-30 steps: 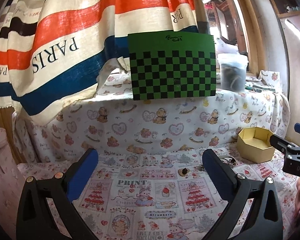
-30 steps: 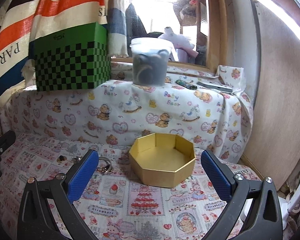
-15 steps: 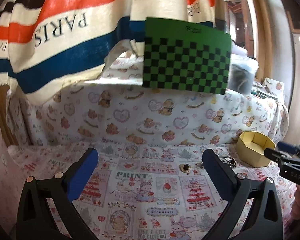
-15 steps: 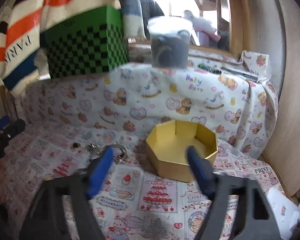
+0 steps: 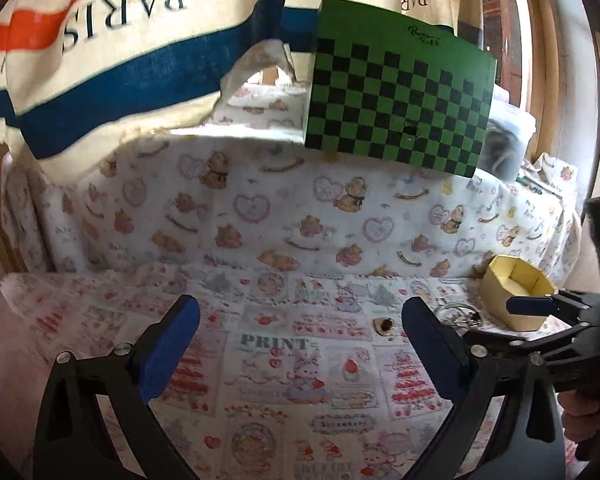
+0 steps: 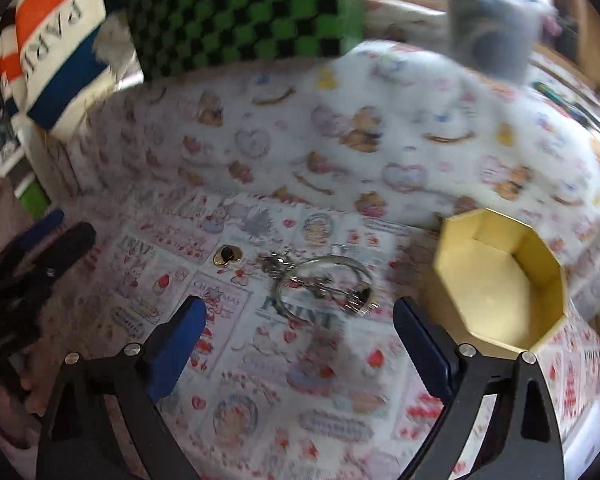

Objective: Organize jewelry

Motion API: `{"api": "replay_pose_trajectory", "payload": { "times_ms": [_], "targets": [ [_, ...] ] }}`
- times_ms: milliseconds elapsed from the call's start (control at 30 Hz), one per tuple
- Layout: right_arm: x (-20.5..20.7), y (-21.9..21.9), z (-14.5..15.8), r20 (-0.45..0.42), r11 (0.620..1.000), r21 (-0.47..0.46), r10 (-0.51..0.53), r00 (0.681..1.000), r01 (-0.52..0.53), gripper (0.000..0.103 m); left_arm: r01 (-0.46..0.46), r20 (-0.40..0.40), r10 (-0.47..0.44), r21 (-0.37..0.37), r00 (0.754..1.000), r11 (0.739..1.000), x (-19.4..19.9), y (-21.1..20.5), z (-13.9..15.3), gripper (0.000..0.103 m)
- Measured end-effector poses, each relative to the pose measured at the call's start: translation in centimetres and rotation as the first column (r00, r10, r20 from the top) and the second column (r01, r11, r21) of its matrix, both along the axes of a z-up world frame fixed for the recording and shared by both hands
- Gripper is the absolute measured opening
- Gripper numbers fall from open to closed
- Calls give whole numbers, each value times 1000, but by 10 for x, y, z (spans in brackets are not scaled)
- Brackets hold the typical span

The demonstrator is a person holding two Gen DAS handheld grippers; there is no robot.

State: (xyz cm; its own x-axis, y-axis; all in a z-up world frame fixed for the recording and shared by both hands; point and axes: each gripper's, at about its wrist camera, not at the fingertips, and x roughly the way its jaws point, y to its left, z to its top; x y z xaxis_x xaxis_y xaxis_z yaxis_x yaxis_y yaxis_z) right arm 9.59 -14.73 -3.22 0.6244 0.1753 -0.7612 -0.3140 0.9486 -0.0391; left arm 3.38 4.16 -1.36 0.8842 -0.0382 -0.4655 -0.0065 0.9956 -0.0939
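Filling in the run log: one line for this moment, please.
left gripper: open, empty | right gripper: open, above silver bangle | yellow octagonal cardboard box: empty

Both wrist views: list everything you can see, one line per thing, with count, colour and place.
Octagonal box: one, yellow-gold, open, nothing visible inside, on the cloth at right.
Bangle: one, silver, flat on the cloth left of the box.
Small silver pieces: count unclear, beside the bangle.
Brooch: one, gold with dark stone, further left.
Checkered box: one, green and black, on the raised ledge.
Plastic tub: one, clear with dark contents, right of the checkered box.
Striped cloth: one, orange, blue, cream, hanging behind.
Printed cloth: covers the surface.
Left gripper: black, blue pads, open.
Right gripper: same, open, over the bangle.
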Motion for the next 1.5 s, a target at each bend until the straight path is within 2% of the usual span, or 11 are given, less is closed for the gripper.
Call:
{"api": "replay_pose_trajectory", "payload": {
  "times_ms": [67, 267, 333, 467, 733, 900, 1133, 1267, 1367, 1433, 1500],
  "targets": [
    [10, 4, -9, -14, 999, -41, -23, 1000, 22, 96, -22, 15, 22, 30, 1000, 999, -1, -1, 2, 100],
    [35, 0, -32, -70, 996, -49, -78, 994, 75, 96, -53, 58, 50, 51, 997, 997, -3, 1, 6, 101],
    [35, 7, -33, -49, 996, -74, -61, 997, 58, 91, -44, 49, 42, 47, 998, 998, -2, 2, 6, 101],
    [33, 19, -35, -36, 997, -78, -21, 999, 18, 71, -49, 57, 46, 54, 997, 997, -3, 1, 6, 101],
    [25, 13, -26, -46, 999, -49, -10, 999, 7, 71, -63, 47, 62, 39, 997, 997, -2, 4, 5, 101],
    [-8, -5, -6, 11, 1000, 7, 22, 1000, -22, 71, -91, 49, 89, 41, 995, 995, -2, 5, 4, 101],
    [-41, -38, 28, 113, 983, 179, 13, 993, -34, 71, -85, 47, 83, 42, 995, 995, -5, 4, 4, 101],
    [-43, -54, 45, 93, 957, 286, 14, 996, -40, 71, -59, -21, 59, -20, 998, 998, -6, 4, 4, 101],
    [-47, -60, 53, 140, 966, 258, -12, 990, -25, 71, -35, -67, 34, -8, 997, 999, -5, -3, 8, 101],
    [-46, -66, 54, 137, 963, 270, -21, 990, -17, 71, -26, -155, 25, -5, 988, 1000, 4, -11, 8, 94],
    [-42, -74, 51, 117, 958, 288, -32, 993, -4, 71, 19, -226, -32, -59, 974, 998, 15, -17, 7, 73]
  ]
}}
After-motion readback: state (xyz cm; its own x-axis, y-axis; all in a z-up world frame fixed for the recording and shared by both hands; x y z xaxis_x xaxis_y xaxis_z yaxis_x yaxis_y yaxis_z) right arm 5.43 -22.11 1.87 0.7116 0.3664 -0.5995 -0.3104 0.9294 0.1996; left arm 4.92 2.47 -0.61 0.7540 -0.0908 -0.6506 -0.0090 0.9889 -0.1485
